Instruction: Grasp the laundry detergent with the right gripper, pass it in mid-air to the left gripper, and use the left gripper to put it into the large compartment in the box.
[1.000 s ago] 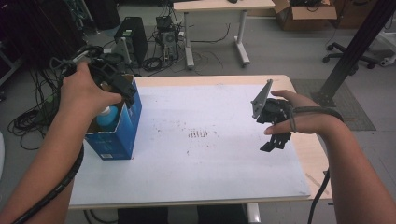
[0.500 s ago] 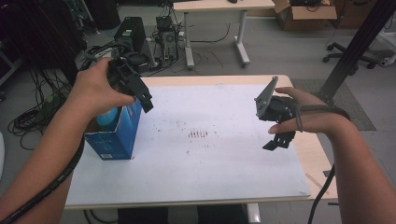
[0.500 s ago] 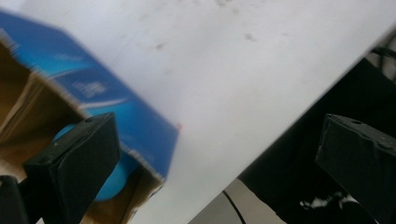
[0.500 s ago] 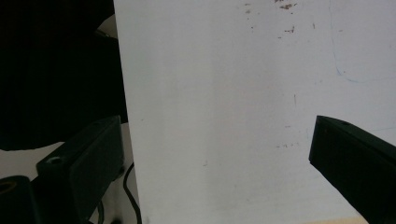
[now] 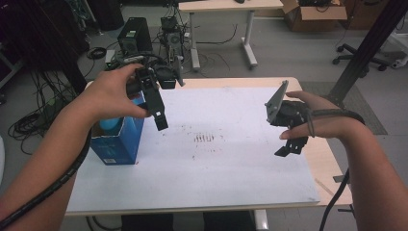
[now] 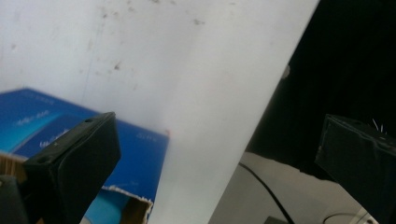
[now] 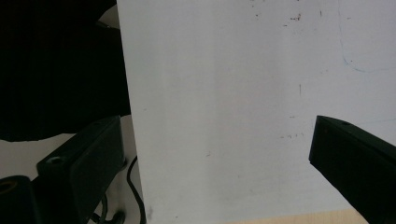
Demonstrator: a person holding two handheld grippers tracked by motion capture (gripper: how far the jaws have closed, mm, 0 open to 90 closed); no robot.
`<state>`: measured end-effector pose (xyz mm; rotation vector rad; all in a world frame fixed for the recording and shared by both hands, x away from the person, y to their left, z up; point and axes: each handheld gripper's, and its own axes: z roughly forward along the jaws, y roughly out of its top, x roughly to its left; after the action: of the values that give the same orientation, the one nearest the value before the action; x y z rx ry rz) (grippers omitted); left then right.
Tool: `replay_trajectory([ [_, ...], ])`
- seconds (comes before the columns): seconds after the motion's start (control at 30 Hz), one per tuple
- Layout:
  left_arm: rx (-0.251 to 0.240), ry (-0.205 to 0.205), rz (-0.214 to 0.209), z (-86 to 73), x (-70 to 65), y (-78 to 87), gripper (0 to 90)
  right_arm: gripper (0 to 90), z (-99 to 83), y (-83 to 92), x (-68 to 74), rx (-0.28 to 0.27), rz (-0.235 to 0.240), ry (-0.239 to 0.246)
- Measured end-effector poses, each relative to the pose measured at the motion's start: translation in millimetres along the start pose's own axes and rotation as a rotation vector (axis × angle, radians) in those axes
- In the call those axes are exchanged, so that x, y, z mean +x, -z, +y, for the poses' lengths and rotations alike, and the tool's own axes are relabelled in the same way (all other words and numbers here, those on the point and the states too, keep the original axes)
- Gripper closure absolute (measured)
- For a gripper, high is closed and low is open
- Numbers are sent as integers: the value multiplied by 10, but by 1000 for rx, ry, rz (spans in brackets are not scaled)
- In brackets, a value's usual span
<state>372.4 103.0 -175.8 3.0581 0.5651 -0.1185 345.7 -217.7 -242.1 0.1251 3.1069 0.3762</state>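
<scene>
An open-topped blue cardboard box [image 5: 120, 144] stands at the left of the white sheet [image 5: 216, 163], with a light blue thing [image 5: 108, 126] inside it. My left gripper [image 5: 159, 114] hangs just right of the box's top, above the sheet, its jaws pointing down. In the left gripper view it [image 6: 215, 163] is open and holds nothing, with the blue box [image 6: 56, 126] under its left jaw. My right gripper [image 5: 291, 145] hovers over the sheet's right side, a grey plate [image 5: 275, 103] on top. In the right gripper view it [image 7: 219, 163] is open and empty above the white sheet [image 7: 224, 93].
The wooden table [image 5: 332, 168] shows beyond the sheet's right edge. Faint dark marks [image 5: 204, 138] sit mid-sheet. Behind the table are a computer tower [image 5: 132, 32], tangled cables [image 5: 29, 120], another table [image 5: 226, 6] and a cardboard box [image 5: 312, 8].
My left gripper has lifted off the top of the blue box and swung right, out over the white sheet. The right gripper has barely shifted.
</scene>
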Motion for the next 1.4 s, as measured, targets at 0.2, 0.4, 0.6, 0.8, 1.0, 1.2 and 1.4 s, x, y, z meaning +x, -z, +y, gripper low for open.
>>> replay_trajectory([
  [0.2,38,-131,9,78,-109,-113,2,33,16,-33,23,23,6,18],
  [0.4,69,-206,-12,151,-91,-289,2,35,63,-108,-3,62,31,31],
  [0.6,64,-254,-25,221,-49,-363,2,34,126,-91,-34,70,39,23],
  [0.8,60,-256,-24,243,-17,-379,1,36,152,-113,-139,86,54,17],
  [1.0,64,-242,-17,265,44,-370,2,34,164,-112,-222,76,54,16],
  [1.2,64,-244,-14,298,53,-375,1,34,157,-116,-230,72,55,14],
  [1.4,71,-246,-11,311,46,-392,1,34,174,-123,-225,74,57,13],
])
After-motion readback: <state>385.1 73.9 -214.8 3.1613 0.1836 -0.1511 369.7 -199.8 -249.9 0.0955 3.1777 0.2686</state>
